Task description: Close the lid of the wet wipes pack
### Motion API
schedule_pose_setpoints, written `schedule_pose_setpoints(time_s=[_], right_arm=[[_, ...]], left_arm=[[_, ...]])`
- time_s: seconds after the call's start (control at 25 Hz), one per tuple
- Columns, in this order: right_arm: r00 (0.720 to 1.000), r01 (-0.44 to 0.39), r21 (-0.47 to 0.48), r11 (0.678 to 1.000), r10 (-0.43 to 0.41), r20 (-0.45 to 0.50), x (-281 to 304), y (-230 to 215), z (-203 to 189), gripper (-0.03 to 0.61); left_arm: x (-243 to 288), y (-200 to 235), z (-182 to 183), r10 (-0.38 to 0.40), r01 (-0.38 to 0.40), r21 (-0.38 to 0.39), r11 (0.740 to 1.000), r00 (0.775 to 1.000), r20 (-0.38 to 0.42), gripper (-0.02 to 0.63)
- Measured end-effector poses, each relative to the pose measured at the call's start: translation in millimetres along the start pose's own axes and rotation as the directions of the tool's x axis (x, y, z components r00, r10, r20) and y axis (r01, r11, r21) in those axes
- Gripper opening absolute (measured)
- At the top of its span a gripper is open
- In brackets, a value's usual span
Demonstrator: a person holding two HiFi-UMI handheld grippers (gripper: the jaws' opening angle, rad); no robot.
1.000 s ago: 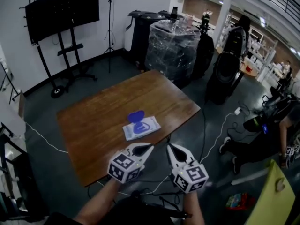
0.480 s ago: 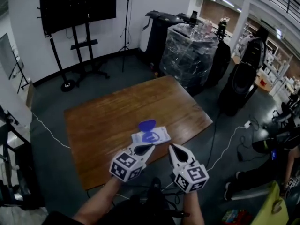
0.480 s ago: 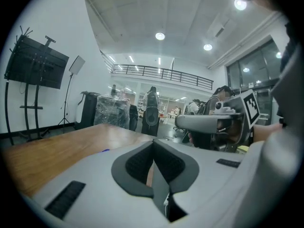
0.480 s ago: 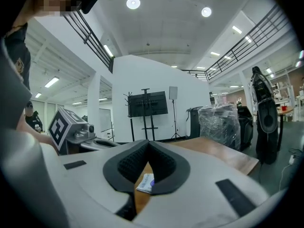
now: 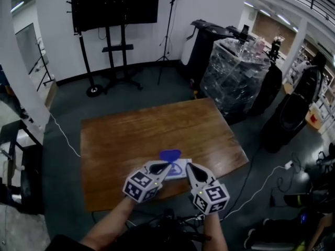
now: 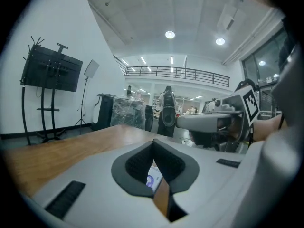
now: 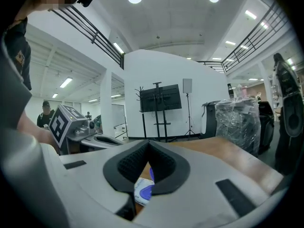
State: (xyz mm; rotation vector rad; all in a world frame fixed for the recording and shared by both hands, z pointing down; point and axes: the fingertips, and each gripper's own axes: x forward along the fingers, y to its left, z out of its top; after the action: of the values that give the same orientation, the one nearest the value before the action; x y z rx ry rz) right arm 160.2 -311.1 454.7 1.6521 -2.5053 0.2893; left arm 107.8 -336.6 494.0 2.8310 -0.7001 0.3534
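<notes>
- The white, flat, soft-film wet wipes pack with a blue oval patch (image 5: 180, 170) lies on the brown wooden table (image 5: 125, 135), near the table's near edge and just ahead of both gripper tips.
- Its blue rounded plastic flip lid (image 5: 170, 155) stands open, tipped up from the pack's far side, so the closing is not yet done.
- The left gripper (image 5: 165, 167) has its jaws pressed together with nothing between them. Its own view shows only a sliver of the pack through the gap behind the pads.
- The right gripper (image 5: 189, 167) is likewise closed and empty, tip aimed at the pack's near right corner.
- From the head view I cannot tell whether either tip touches the pack.
- Judged by its look, the pack is light and squashy, and its smooth film will probably slide on the polished wood under a sideways push.
- The lid looks thin but stiffer than the pack, hinged along one edge, and likely needs a firm press to click shut.
- No pinch seems needed. One closed tip could hold down the pack's near edge, away from the opening.
- The other could sweep the lid over from behind its free rim and press it flat.
- Pressing on the soft body beside the lid would only dent the pack.
</notes>
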Motion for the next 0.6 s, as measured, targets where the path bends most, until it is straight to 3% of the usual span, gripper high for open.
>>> schedule_pose_setpoints(time_s=[0.36, 0.6], right_arm=[[0.993, -0.115, -0.001, 0.993, 0.115, -0.028, 31.2, -20.4, 2.6, 0.012], [0.988, -0.143, 0.010, 0.990, 0.143, -0.049, 36.9, -28.3, -2.2, 0.012]], left_arm=[[25.5, 29.9, -2.3, 0.096, -0.097, -0.013, 0.995, 0.995, -0.032, -0.005], [48.2, 55.0, -23.2, 0.141, -0.144, -0.020, 0.989, 0.985, -0.103, -0.002]])
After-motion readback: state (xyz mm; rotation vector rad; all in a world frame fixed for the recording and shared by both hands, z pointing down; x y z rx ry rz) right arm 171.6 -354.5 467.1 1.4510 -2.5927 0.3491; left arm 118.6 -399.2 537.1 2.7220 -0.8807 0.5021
